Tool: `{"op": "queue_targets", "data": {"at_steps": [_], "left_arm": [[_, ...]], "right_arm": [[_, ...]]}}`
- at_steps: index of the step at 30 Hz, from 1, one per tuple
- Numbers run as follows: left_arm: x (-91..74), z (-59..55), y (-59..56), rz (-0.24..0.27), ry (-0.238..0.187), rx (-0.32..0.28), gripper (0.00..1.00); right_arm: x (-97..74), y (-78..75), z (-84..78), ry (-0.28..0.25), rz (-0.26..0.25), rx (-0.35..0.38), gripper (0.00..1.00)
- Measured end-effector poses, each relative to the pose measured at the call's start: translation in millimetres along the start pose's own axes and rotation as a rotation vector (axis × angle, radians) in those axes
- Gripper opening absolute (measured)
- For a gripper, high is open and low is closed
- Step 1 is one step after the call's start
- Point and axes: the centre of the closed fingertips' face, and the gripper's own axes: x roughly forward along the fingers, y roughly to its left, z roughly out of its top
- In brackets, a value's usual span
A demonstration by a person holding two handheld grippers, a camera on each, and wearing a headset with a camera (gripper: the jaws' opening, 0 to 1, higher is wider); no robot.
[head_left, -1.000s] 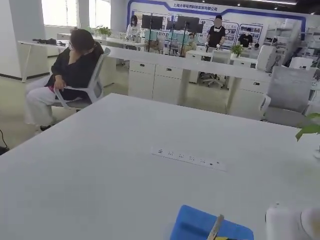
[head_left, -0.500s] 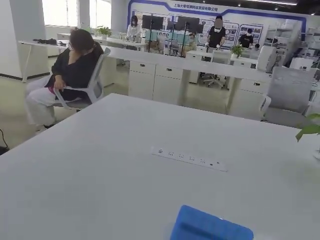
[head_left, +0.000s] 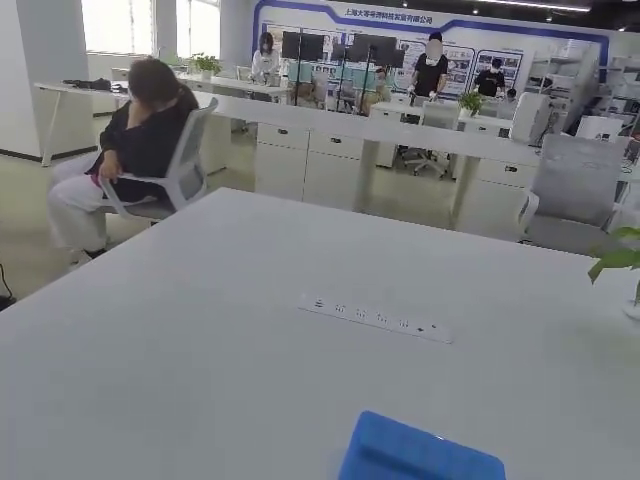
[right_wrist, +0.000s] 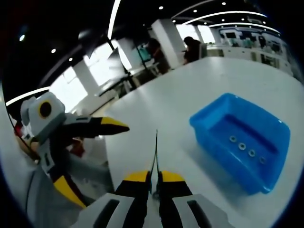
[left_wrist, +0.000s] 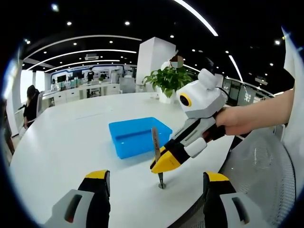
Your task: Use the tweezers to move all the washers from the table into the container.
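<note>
The right gripper (right_wrist: 153, 176), jaws pressed together, pinches the tweezers (left_wrist: 155, 141) upright, with their tips down on the table (left_wrist: 61, 142) close to its near edge. Just beyond them sits the blue container (right_wrist: 242, 118), with four washers (right_wrist: 242, 146) lying inside. The left gripper (left_wrist: 156, 178) hovers nearby, jaws spread wide and holding nothing.

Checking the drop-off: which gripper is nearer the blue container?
Right. The right gripper, clamping the tweezers, sits just before the blue container; the left gripper hangs farther back.
</note>
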Motion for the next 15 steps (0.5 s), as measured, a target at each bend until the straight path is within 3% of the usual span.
{"op": "queue_targets", "data": {"at_steps": [9,15], "left_arm": [[-0.3,-0.8,-0.4,-0.002,0.001,0.001,0.82],[-0.6,-0.9,-0.7,-0.002,0.0,0.001,0.82]], "right_arm": [[-0.1,4.9,-2.4,0.006,-0.002,-0.054,0.05],[2.2,18.7,-6.6,0.014,0.007,-0.219,0.05]]}}
